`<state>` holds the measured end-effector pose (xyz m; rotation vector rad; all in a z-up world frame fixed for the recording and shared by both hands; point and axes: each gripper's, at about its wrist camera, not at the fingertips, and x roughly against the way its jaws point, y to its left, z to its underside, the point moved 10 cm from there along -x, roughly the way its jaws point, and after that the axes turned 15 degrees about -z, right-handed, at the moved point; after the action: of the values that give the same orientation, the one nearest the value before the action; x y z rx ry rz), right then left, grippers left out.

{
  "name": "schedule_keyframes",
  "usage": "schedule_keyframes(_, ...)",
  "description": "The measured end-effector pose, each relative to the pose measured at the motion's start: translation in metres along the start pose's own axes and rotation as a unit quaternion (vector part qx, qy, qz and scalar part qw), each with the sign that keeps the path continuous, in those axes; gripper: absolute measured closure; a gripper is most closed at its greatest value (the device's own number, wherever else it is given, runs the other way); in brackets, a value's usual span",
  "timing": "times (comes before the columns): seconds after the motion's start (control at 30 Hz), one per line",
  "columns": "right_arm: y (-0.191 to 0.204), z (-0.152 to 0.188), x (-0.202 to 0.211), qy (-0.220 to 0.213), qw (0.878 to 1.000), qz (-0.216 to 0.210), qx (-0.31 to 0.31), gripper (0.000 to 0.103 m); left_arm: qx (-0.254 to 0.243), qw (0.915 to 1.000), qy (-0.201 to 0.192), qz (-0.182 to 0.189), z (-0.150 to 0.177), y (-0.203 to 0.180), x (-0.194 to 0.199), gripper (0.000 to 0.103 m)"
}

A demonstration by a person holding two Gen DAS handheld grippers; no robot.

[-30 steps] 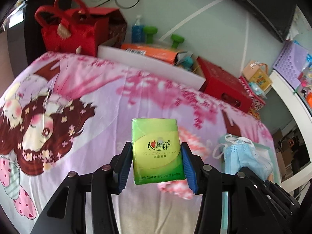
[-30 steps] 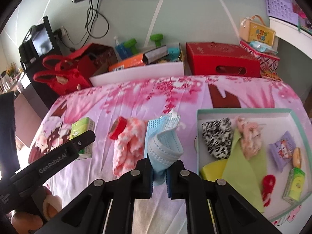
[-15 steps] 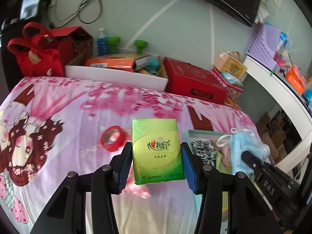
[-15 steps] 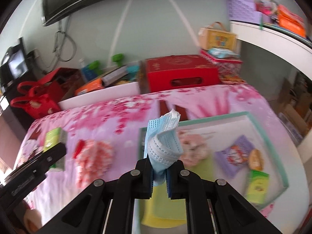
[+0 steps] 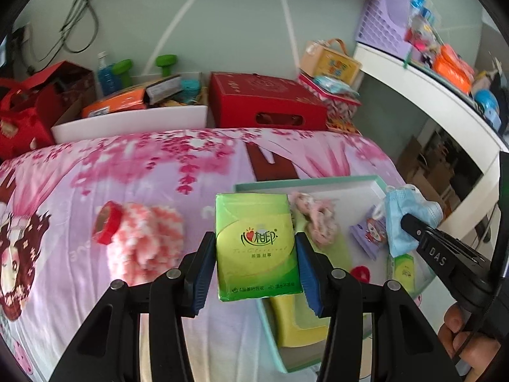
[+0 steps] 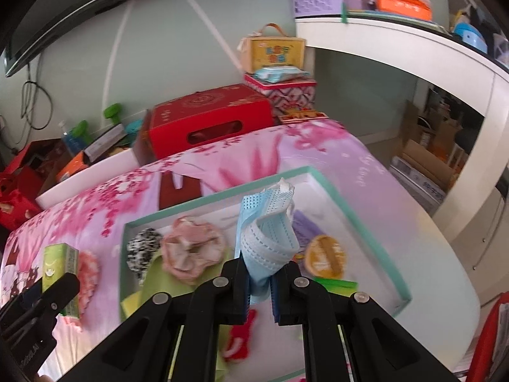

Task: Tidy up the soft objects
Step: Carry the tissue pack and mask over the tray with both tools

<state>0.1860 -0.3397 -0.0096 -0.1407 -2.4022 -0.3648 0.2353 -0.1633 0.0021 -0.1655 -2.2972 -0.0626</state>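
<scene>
Indoors, pink floral bedspread [image 5: 133, 172], teal tray [image 6: 366, 232], left jaws pinching tissue pack [image 5: 257, 245], right pinching mask [image 6: 267, 238]

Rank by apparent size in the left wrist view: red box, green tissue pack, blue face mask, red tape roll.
1. red box
2. green tissue pack, magnified by sitting close to the lens
3. blue face mask
4. red tape roll

Yellow-green cloth [image 5: 299, 324] partly behind left tongs [image 5: 257, 267]; person's hand [image 5: 467, 340] edge-cropped
</scene>
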Motion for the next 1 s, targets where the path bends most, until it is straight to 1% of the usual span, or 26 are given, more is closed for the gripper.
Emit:
schedule_keyframes(0.1, -0.014, 0.001, -0.001, 0.002, 1.000, 0.014, -0.007, 0.093, -0.023, 0.9997, 0.003, 0.007, -0.002, -0.022, -0.003, 0.052)
schedule_keyframes(0.27, -0.034, 0.001, 0.002, -0.001, 0.999, 0.023, -0.029, 0.093, -0.058, 0.9982, 0.005, 0.014, -0.002, -0.053, -0.013, 0.052)
schedule_keyframes(0.5, -0.042, 0.003, 0.003, 0.000, 0.999, 0.028, -0.036, 0.092, -0.089, 0.9958, 0.016, 0.016, 0.005, -0.080, -0.031, 0.052)
schedule_keyframes(0.73, -0.053, 0.006, 0.000, 0.007, 0.998, 0.038, -0.046, 0.092, -0.097, 0.9946, 0.035, 0.013, 0.012, -0.093, -0.049, 0.052)
schedule_keyframes(0.9, -0.059, 0.010, -0.002, 0.015, 0.998, 0.043, -0.051, 0.090, -0.092, 0.9949, 0.040, 0.016, 0.013, -0.096, -0.052, 0.051)
schedule_keyframes(0.93, -0.060, 0.010, -0.002, 0.016, 0.998, 0.044, -0.051, 0.090, -0.088, 0.9951, 0.041, 0.019, 0.013, -0.096, -0.052, 0.050)
schedule_keyframes(0.97, -0.060, 0.010, -0.002, 0.017, 0.997, 0.045, -0.052, 0.090, -0.085, 0.9953, 0.042, 0.021, 0.012, -0.095, -0.052, 0.043)
schedule_keyframes(1.0, -0.061, 0.010, -0.001, 0.016, 0.997, 0.045, -0.052, 0.090, -0.082, 0.9955, 0.042, 0.022, 0.012, -0.094, -0.051, 0.038)
